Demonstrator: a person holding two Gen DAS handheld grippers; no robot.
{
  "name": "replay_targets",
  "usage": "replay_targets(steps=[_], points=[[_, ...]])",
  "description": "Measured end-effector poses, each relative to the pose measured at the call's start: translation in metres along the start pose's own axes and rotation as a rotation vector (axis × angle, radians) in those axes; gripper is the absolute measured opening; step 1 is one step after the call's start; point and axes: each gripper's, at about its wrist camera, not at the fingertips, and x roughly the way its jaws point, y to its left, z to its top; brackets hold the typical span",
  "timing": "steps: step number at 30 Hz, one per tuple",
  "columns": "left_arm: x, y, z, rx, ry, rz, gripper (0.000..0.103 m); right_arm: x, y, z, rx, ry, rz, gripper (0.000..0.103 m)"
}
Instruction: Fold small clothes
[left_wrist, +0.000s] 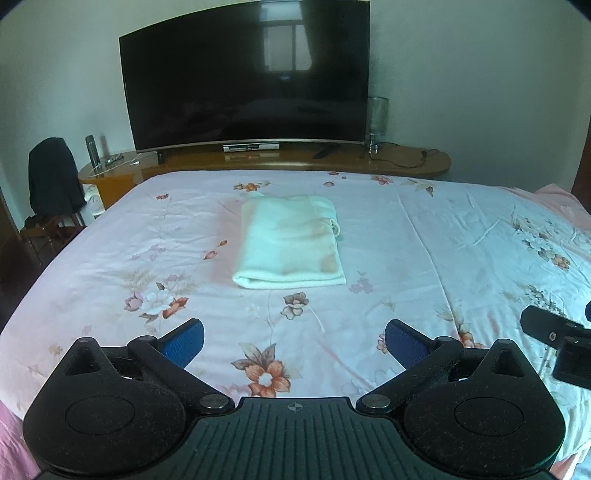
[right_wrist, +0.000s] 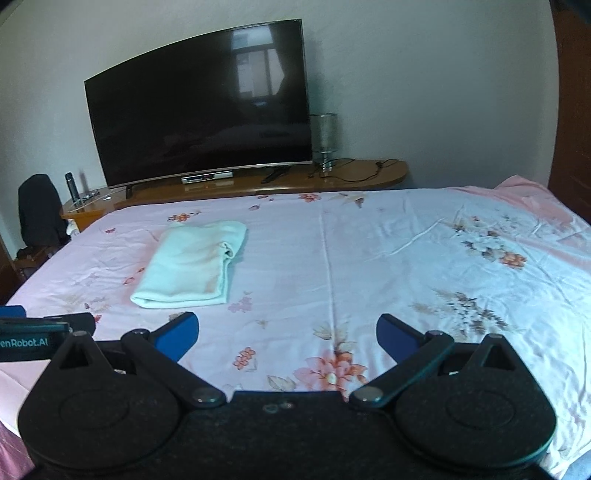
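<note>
A small white garment (left_wrist: 290, 242) lies folded into a neat rectangle on the pink floral bed sheet (left_wrist: 424, 240). It also shows in the right wrist view (right_wrist: 192, 264), left of centre. My left gripper (left_wrist: 293, 341) is open and empty, held above the sheet well short of the garment. My right gripper (right_wrist: 288, 334) is open and empty too, to the right of the garment and nearer the bed's front edge. Part of the right gripper (left_wrist: 557, 341) shows at the right edge of the left wrist view. Part of the left gripper (right_wrist: 37, 334) shows at the left edge of the right wrist view.
A large dark TV (left_wrist: 245, 77) stands on a wooden console (left_wrist: 406, 158) beyond the bed's far edge, with a glass lamp (left_wrist: 376, 118) and cables. A chair with dark clothing (left_wrist: 53, 181) stands at the far left. A dark bottle (left_wrist: 91, 149) stands on the console's left end.
</note>
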Motion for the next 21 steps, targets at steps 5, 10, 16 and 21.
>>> replay_targets(steps=[5,10,16,21], points=[[-0.003,-0.007,-0.004,-0.007,0.016,0.0,0.103,-0.003,-0.004,-0.005,0.001,0.002,-0.005,0.102],[-0.002,-0.014,-0.006,0.007,0.02,0.003,0.103,-0.006,-0.009,-0.009,-0.001,-0.002,-0.017,0.102],[-0.003,-0.018,-0.005,0.014,0.013,0.006,0.103,-0.006,-0.016,-0.01,0.008,0.0,-0.027,0.102],[-0.003,-0.018,-0.003,0.014,0.013,0.004,0.103,-0.007,-0.019,-0.009,0.013,-0.007,-0.029,0.102]])
